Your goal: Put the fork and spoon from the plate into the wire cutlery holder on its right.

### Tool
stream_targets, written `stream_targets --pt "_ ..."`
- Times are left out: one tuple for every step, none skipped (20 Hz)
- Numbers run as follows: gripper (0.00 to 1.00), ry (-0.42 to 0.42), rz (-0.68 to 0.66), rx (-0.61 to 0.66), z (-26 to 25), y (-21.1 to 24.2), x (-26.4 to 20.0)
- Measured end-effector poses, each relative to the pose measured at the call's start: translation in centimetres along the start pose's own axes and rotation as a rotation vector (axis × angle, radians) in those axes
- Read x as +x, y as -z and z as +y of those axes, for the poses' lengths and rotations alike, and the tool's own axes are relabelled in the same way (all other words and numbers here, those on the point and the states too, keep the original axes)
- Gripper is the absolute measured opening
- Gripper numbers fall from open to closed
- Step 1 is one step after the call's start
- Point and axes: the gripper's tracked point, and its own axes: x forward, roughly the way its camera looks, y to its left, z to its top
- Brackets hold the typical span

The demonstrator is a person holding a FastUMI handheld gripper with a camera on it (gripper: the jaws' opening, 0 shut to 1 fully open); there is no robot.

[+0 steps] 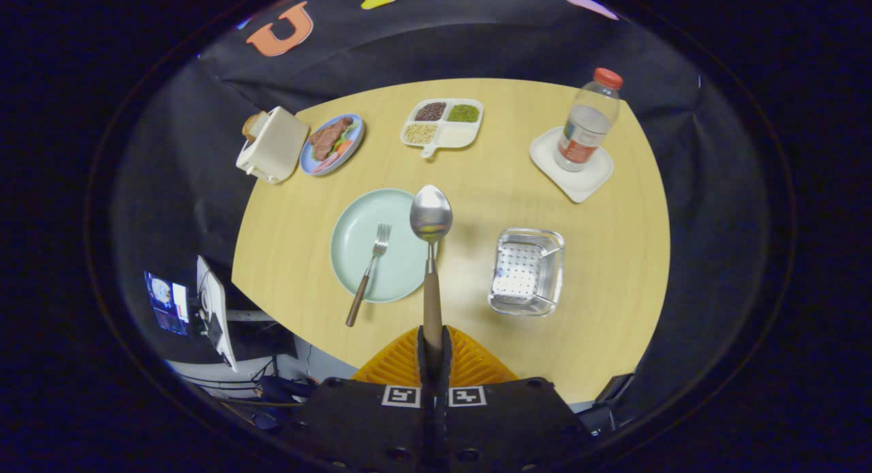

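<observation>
Currently held: one spoon point(431, 217), wooden handle clamped between the closed fingers of the gripper point(433, 350), bowl pointing forward and raised well above the surface point(613, 268); from here it shows over the right rim of the plate point(354, 234). Still on the plate: one fork point(368, 270), tines toward the plate's middle, wooden handle overhanging the near rim. Destination: wire cutlery holder point(526, 271), standing to the right of the plate, apart from it, with nothing visible inside. Other items, not part of the job: toaster point(272, 144), blue dish of food point(332, 144), divided snack tray point(443, 123), bottle point(588, 120) on a white coaster point(572, 170), all at the far side. Step in hand, by judgement: carrying the spoon across to the holder, the fork's turn not yet begun. Next move calls for a shift rightward until the spoon sits over the holder's opening, then a lowering and release, likely tipped so it drops in cleanly.
</observation>
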Motion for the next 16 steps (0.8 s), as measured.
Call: stream_targets --pt "0.01 0.017 0.003 0.02 -1.4 0.2 -0.5" --pt "0.01 0.034 0.01 0.035 -2.8 0.6 -1.0" --pt "0.0 0.048 0.015 0.048 -3.9 0.9 -1.5" --pt "0.0 0.061 0.022 0.058 -4.7 1.4 -1.7" --pt "0.0 0.068 0.036 0.065 -5.2 1.7 -1.6" --pt "0.0 0.069 0.059 0.073 -5.7 2.4 -1.3" --pt "0.0 0.062 0.087 0.081 -5.9 2.9 -0.9" --pt "0.0 0.05 0.113 0.101 -5.8 3.4 -0.5" --pt "0.0 0.033 0.134 0.124 -5.6 3.6 -0.1" --pt "0.0 0.018 0.155 0.143 -5.5 3.8 0.3" --pt "0.0 0.011 0.174 0.157 -5.5 3.8 0.6" --pt "0.0 0.011 0.19 0.169 -5.6 3.9 0.9" --pt "0.0 0.02 0.197 0.178 -5.9 3.6 1.2" --pt "0.0 0.032 0.205 0.185 -6.1 3.7 1.2" --pt "0.0 0.042 0.204 0.19 -6.4 3.3 1.2" --pt "0.02 0.044 0.202 0.197 -6.4 3.2 1.6"
